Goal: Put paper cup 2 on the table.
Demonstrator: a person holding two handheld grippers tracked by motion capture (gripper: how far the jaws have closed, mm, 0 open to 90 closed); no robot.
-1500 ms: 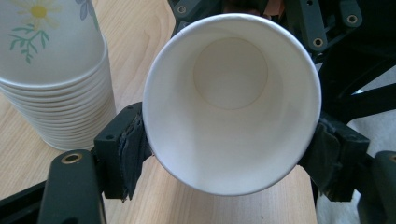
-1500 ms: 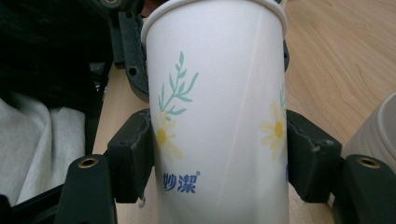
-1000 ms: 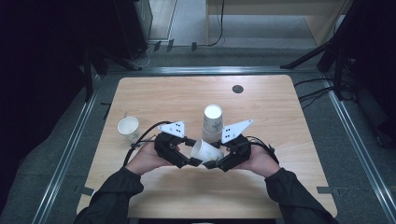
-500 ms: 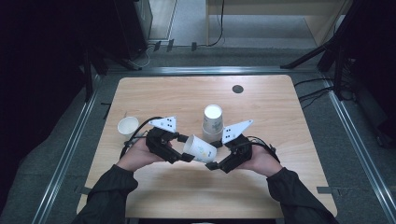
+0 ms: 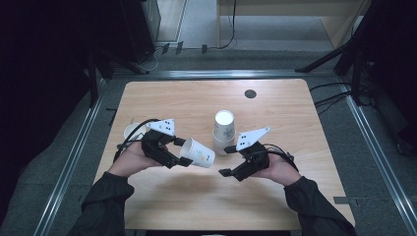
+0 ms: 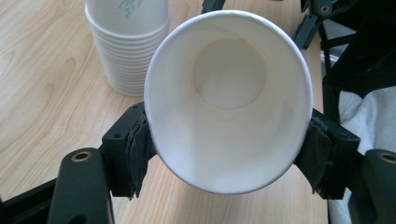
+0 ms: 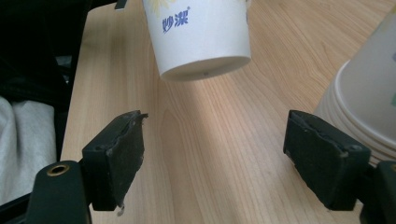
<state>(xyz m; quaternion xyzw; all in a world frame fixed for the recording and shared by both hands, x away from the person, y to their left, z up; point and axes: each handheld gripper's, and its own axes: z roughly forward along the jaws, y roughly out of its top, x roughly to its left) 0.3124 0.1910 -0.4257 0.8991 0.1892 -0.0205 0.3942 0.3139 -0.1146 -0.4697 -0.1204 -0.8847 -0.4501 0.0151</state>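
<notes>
The left gripper (image 5: 181,152) holds a single paper cup (image 5: 197,153) on its side above the wooden counter (image 5: 187,101), its fingers (image 6: 135,149) pressed against the cup's rim from both sides so that the rim is squeezed into an oval; in the left gripper view the cup's white inside and round bottom face the camera, and in the high view its base points toward the right gripper (image 5: 227,160); the cup hangs clear of the counter, between the two hands and just in front of the stack of cups (image 5: 223,132), which stands upside down near the middle of the counter; the right gripper sits close to the cup's base but apart from it, its fingers (image 7: 119,154) spread wide with nothing between them, having just been opening; in the right gripper view the held cup shows above those fingers, its base turned toward the camera and blue print on its side, with bare wood under it and the edge of the stack at the right; another lone cup (image 5: 132,131) stands mouth up near the counter's left edge, partly hidden behind the left hand (image 5: 132,158); a small dark round disc (image 5: 250,93) lies on the far part of the counter, well apart from everything else.
</notes>
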